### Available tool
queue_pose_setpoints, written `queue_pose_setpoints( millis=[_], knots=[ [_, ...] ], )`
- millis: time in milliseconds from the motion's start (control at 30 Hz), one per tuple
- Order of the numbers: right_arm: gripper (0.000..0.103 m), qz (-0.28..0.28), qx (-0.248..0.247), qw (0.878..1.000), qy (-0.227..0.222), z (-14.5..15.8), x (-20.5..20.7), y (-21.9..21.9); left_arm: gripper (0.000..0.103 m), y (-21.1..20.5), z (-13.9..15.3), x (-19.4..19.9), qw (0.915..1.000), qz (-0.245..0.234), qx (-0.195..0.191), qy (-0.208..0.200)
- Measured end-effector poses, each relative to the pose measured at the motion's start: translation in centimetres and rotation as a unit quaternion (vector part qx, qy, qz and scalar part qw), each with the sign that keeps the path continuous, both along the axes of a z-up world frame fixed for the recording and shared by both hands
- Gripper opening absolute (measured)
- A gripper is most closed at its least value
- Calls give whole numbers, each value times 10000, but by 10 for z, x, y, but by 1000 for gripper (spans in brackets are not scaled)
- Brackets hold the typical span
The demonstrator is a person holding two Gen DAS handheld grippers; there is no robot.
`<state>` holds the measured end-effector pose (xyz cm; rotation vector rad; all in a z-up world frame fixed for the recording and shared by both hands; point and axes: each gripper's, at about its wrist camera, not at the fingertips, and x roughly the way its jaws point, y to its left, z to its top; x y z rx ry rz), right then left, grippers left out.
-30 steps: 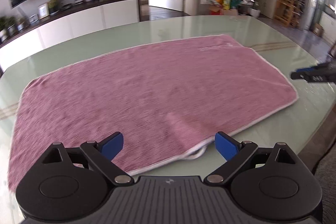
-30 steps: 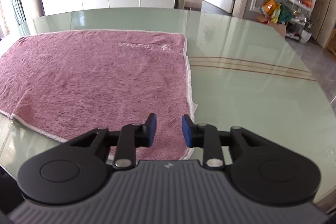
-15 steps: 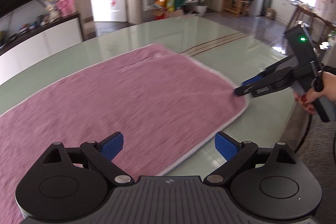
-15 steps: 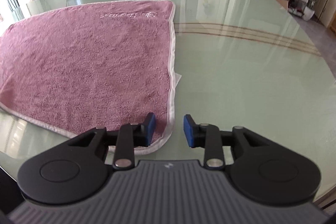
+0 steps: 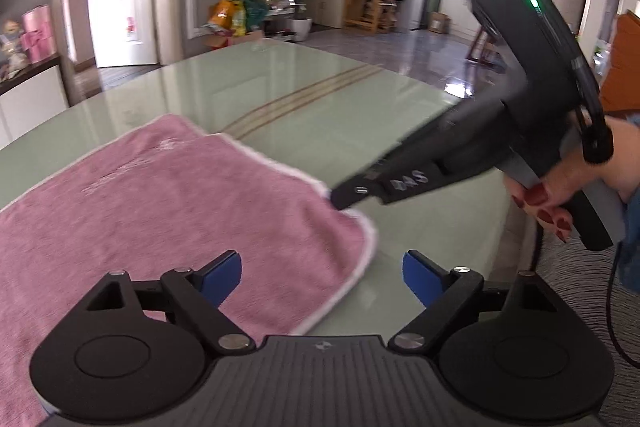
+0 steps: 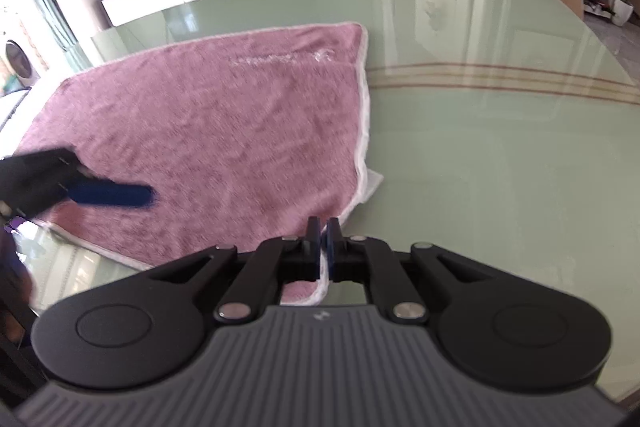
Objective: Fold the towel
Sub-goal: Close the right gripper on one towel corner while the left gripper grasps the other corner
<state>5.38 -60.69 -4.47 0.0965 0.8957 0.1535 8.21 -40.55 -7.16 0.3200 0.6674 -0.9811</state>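
Pinching the towel (image 6: 208, 131) hem at its near right corner, my right gripper (image 6: 324, 227) has just closed (hem between pads). Left gripper (image 5: 322, 273), jaws apart, hovers over the towel's near edge; towel flat on table (image 6: 500, 155).

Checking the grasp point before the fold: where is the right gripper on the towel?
The right gripper is shut on the white-hemmed near right corner of the pink towel, by the glass table's near edge; the left wrist view shows its tips meeting the right hem.
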Motion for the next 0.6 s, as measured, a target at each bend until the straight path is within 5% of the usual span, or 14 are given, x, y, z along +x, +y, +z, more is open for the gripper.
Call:
queue_pose_setpoints(
  millis=[200, 333, 500, 600],
  knots=[
    [4, 61, 251, 9997, 7, 0, 1, -7, 86, -20, -23, 17, 9999, -129, 55, 0],
    [4, 86, 468, 9988, -97, 5, 1, -11, 69, -42, -40, 24, 9998, 13, 158, 74],
    [4, 178, 636, 9976, -200, 12, 2, -15, 61, -55, -54, 30, 9991, 343, 108, 225],
    [4, 231, 653, 9973, -229, 14, 1, -18, 42, -45, -47, 33, 9979, 536, -7, 351]
  ],
)
